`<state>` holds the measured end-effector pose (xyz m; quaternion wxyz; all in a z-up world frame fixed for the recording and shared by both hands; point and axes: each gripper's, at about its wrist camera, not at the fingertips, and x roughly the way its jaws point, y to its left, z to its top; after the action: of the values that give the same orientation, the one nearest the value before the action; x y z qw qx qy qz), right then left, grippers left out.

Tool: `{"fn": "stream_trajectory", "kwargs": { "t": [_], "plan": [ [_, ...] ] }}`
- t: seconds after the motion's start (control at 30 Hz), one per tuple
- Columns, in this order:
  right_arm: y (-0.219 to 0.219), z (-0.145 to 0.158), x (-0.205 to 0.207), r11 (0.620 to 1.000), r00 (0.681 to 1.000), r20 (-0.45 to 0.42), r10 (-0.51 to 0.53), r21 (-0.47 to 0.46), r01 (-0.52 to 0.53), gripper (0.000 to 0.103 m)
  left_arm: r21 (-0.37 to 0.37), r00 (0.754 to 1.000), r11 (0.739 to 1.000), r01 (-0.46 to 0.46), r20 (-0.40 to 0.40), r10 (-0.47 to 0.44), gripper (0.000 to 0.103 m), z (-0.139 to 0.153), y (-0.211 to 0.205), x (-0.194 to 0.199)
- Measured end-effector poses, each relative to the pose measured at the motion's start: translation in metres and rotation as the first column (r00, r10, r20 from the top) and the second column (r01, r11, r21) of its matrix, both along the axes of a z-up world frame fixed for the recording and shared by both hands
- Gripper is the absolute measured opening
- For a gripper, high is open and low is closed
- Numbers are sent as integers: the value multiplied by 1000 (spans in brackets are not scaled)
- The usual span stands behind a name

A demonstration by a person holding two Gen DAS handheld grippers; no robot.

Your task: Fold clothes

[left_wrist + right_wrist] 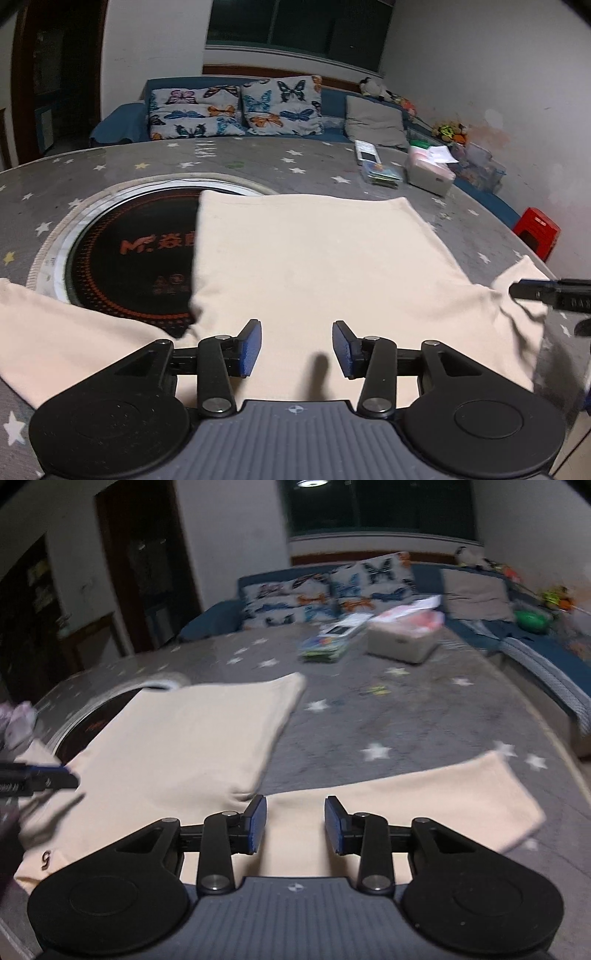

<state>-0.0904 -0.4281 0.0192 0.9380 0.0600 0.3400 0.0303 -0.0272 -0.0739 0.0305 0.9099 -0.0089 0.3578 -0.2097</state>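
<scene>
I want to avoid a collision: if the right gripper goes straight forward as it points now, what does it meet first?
Probably the right gripper, open, meets the cream shirt sleeve just beneath it; beyond lies bare starred tablecloth. Depth is unclear.

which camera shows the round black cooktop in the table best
The left wrist view: the cooktop shows sharply, with orange lettering, partly under the cream shirt. The right wrist view shows only a blurred sliver.

Cream garment [314, 258]; grey worktop [314, 162] cover with white stars; butterfly-print pillows [236, 107]; blue sofa [122, 122]; red stool [537, 230].
</scene>
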Motion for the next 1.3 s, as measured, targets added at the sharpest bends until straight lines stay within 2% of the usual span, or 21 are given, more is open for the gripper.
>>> {"fn": "stream_trajectory", "kwargs": {
  "t": [0.17, 0.37, 0.53, 0.57, 0.6, 0.7, 0.87, 1.07, 1.13, 1.23, 1.3],
  "plan": [
    [-44, -3, -11, 970, 976, -10, -217, -116, 214, 34, -1, 998, 998, 62, 7, -62, 47, 3, -17, -10],
    [-85, -15, -17, 929, 930, -39, -366, -83, 362, 34, 3, 991, 991, 132, -2, -132, 51, 2, -39, -20],
    [-86, -21, -11, 922, 923, -15, -384, -53, 383, 33, 14, 985, 985, 173, 0, -173, 52, 3, -55, -28],
    [-85, -22, -9, 922, 923, -8, -385, -55, 384, 27, 17, 984, 984, 179, 0, -179, 53, 3, -58, -30],
    [-85, -23, -9, 922, 923, -2, -384, -59, 383, 14, 20, 983, 983, 184, 0, -185, 53, 4, -60, -31],
    [-85, -20, -13, 923, 924, 19, -381, -49, 381, 7, 29, 979, 979, 202, 1, -203, 53, 4, -67, -35],
    [-83, -1, -34, 917, 916, 103, -388, -54, 395, 7, 35, 965, 965, 261, 9, -261, 53, 4, -83, -44],
    [-95, -17, -40, 907, 907, 43, -419, -29, 421, 7, 88, 941, 939, 333, 27, -336, 53, -4, -107, -57],
    [-95, -15, -42, 909, 908, 49, -416, -10, 416, 7, 110, 932, 928, 355, 35, -361, 53, -7, -116, -62],
    [-92, 0, -46, 916, 913, 88, -399, 4, 400, 7, 139, 923, 916, 376, 35, -384, 53, -13, -124, -66],
    [-90, 14, -47, 925, 919, 113, -379, 13, 380, 7, 133, 924, 918, 374, 36, -382, 53, -14, -123, -66]
  ]
}}
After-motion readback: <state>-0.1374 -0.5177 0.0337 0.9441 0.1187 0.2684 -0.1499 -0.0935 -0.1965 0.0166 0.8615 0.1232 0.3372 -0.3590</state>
